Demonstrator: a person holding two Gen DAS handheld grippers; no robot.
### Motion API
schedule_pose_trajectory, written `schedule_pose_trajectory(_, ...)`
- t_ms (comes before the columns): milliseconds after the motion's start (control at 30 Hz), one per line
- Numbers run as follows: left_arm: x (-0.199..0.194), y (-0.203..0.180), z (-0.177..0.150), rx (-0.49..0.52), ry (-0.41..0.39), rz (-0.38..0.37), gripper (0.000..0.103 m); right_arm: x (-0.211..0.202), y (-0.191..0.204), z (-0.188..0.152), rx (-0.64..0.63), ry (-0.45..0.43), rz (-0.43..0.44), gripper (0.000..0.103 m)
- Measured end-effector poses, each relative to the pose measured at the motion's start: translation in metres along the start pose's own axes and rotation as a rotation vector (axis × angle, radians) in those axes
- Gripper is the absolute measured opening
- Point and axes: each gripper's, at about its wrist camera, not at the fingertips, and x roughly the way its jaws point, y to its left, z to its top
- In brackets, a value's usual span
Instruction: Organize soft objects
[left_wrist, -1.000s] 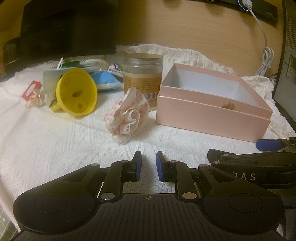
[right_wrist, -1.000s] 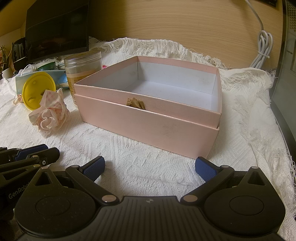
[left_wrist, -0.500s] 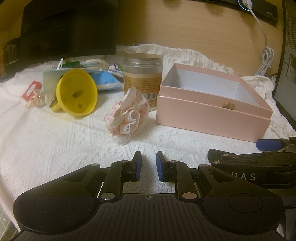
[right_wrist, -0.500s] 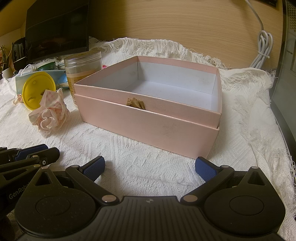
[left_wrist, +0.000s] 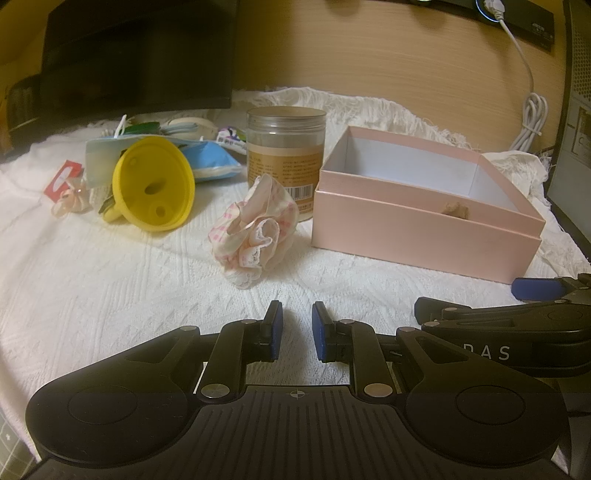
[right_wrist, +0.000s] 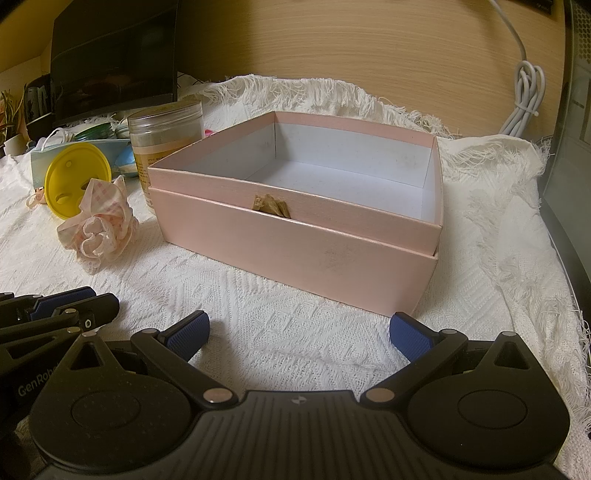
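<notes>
A pink-and-white checked fabric scrunchie (left_wrist: 255, 230) lies on the white cloth, just left of an open, empty pink box (left_wrist: 424, 225); both also show in the right wrist view, the scrunchie (right_wrist: 98, 225) and the box (right_wrist: 295, 243). My left gripper (left_wrist: 297, 328) rests low on the cloth in front of the scrunchie, its jaws nearly closed with a narrow gap and nothing between them. My right gripper (right_wrist: 299, 332) is wide open and empty in front of the box.
A yellow funnel (left_wrist: 153, 188), a clear jar (left_wrist: 286, 147), blue face masks (left_wrist: 207, 162) and a small pink bow (left_wrist: 70, 197) lie behind the scrunchie. A dark monitor (left_wrist: 136, 55) stands at the back left. A white cable (left_wrist: 528, 122) hangs by the wooden wall.
</notes>
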Motion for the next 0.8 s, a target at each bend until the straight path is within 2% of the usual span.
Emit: schedule_pose_trajectory(800,0.0054,0.0039,0.0059,-0.001,0.005,-0.004,0.02,0.0004,0.0003,-0.0005,0.002,-0.001,-0.001,0.103)
